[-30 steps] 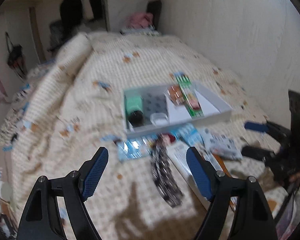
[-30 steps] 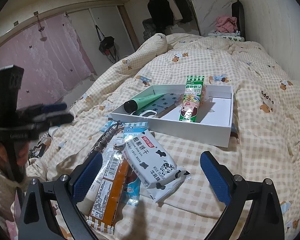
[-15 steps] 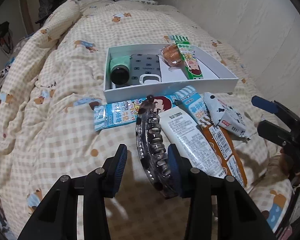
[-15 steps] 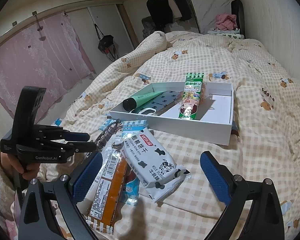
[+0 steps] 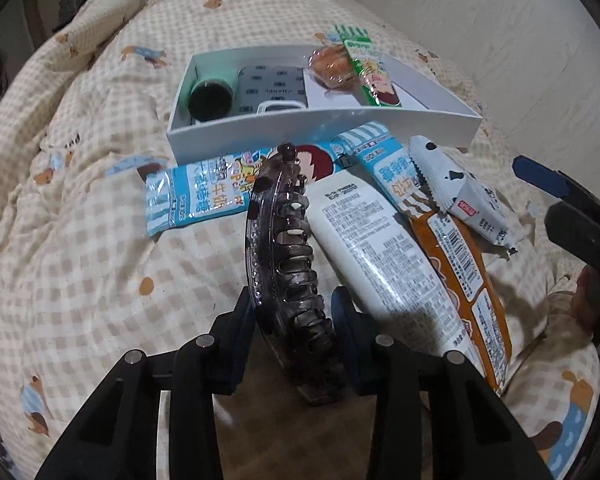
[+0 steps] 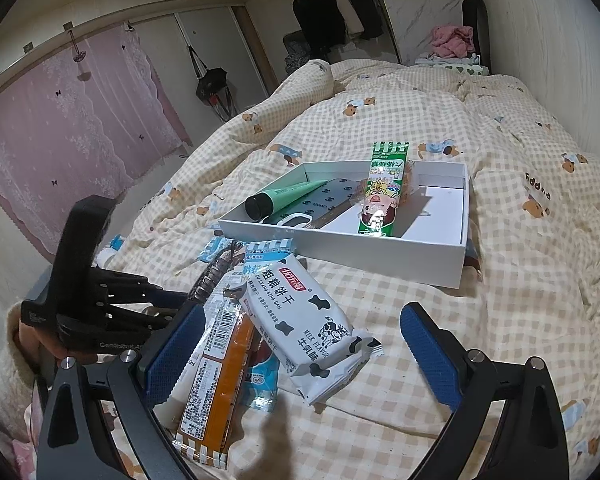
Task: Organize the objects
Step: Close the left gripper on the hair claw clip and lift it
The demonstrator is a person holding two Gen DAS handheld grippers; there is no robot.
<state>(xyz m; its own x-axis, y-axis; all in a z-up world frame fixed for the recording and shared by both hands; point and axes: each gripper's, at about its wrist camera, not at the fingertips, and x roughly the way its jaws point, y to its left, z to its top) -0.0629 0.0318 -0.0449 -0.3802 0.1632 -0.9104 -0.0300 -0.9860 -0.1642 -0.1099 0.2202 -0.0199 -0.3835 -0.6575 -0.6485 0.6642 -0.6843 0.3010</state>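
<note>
The left gripper [image 5: 294, 312] is closing, its pads against the hair clip [image 5: 284, 248] on the bed [image 5: 80, 248]. The right gripper [image 6: 300, 344] hangs wide open, empty.

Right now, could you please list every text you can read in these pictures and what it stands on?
"MILK FLAVOR": white cow-spotted biscuit packet.
"CU LIANG BING GAN": same packet.
"GenRobot.AI", partly hidden: black left gripper.
"CHANEL", upside down: grey phone case in white box.
Orange wrapper print: too small.

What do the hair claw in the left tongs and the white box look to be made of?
Hair claw: dark translucent glossy plastic, judging by see-through teeth and highlights, with small rhinestone-like studs along its edge. White box: looks like matte cardboard, with thin flat walls and crisp folded corners.
</note>
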